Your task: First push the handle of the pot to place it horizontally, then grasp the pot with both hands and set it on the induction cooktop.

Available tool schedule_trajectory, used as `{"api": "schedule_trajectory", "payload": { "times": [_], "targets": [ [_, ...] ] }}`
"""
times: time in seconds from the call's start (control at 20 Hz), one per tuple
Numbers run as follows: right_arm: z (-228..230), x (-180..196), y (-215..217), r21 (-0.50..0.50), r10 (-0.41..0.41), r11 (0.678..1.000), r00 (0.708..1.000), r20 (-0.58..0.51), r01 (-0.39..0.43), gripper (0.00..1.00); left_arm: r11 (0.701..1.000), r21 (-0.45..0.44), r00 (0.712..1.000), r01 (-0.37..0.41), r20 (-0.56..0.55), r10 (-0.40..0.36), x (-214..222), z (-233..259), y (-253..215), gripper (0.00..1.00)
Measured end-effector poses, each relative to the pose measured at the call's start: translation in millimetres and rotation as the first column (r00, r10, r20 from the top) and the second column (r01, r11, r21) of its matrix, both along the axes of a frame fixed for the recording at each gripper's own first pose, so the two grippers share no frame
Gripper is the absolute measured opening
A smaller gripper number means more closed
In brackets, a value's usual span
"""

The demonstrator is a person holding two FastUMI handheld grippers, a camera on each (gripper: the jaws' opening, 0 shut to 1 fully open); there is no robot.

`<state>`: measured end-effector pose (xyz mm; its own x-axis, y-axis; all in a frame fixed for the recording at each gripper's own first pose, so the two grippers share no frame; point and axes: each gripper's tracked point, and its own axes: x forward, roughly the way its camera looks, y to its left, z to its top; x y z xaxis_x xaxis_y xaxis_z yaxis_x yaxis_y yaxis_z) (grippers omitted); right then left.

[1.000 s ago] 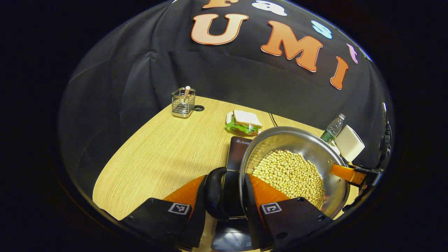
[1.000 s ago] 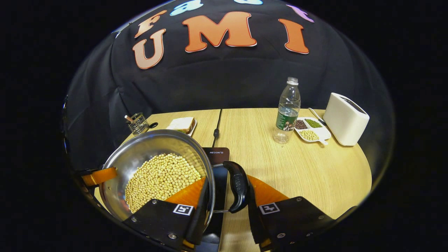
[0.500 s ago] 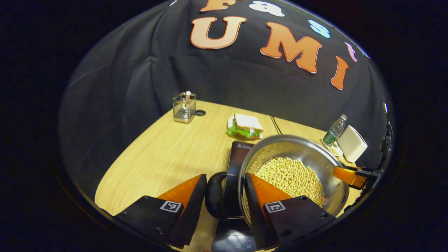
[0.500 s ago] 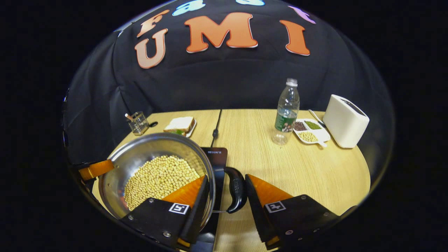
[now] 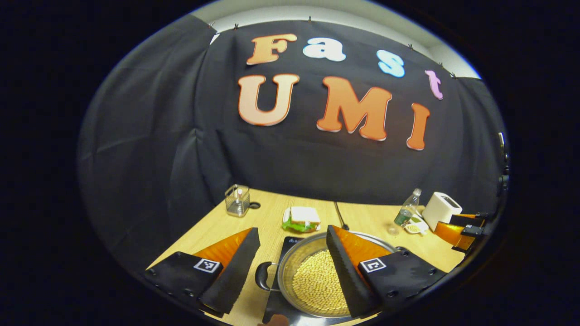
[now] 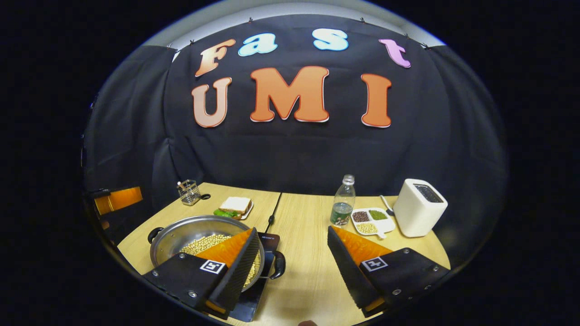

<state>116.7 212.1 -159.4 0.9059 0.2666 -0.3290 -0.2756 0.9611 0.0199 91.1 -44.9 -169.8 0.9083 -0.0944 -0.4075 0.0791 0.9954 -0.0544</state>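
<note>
Stainless pot [image 6: 199, 233] of soybeans [image 5: 317, 283]: sat on induction cooktop [image 6: 267, 246]. Left gripper [image 5: 290, 262] and right gripper [image 6: 292, 267]: spread wide, empty, above pot. Retreat advice: lift straight, avoid handles.

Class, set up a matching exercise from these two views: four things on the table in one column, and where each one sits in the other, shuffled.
Things
1. pot
2. sandwich
3. water bottle
4. toaster

Places
A. beside the divided dish of beans
B. far right of the table
C. on a small plate
D. on the induction cooktop

Pairs: 1-D, 2-C, 3-A, 4-B
</note>
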Motion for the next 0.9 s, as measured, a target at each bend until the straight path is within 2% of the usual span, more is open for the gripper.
{"api": "schedule_trajectory", "payload": {
  "times": [0.3,0.4,0.7,0.9],
  "targets": [
    [67.7,-21.7,-44.6,0.006,-0.028,1.0,0.991,0.132,0.028,0.93,0.999,0.039,0.978,-0.024,0.208,0.016,-19.0,96.9,-4.4,0.95],
    [86.0,-29.8,-61.2,0.006,-0.04,0.999,0.985,0.168,0.04,0.94,0.999,0.033,0.968,-0.028,0.25,0.019,-27.6,123.3,-6.8,0.99],
    [131.4,-57.5,-108.1,0.009,-0.074,0.997,0.963,0.258,0.074,0.94,0.999,0.024,0.95,-0.022,0.311,0.013,-56.5,172.4,-9.8,0.99],
    [141.8,-71.6,-138.9,0.008,-0.106,0.994,0.954,0.282,0.108,0.94,1.0,0.028,0.948,0.013,0.316,-0.021,-70.2,189.4,-20.6,0.97]
  ]
}}
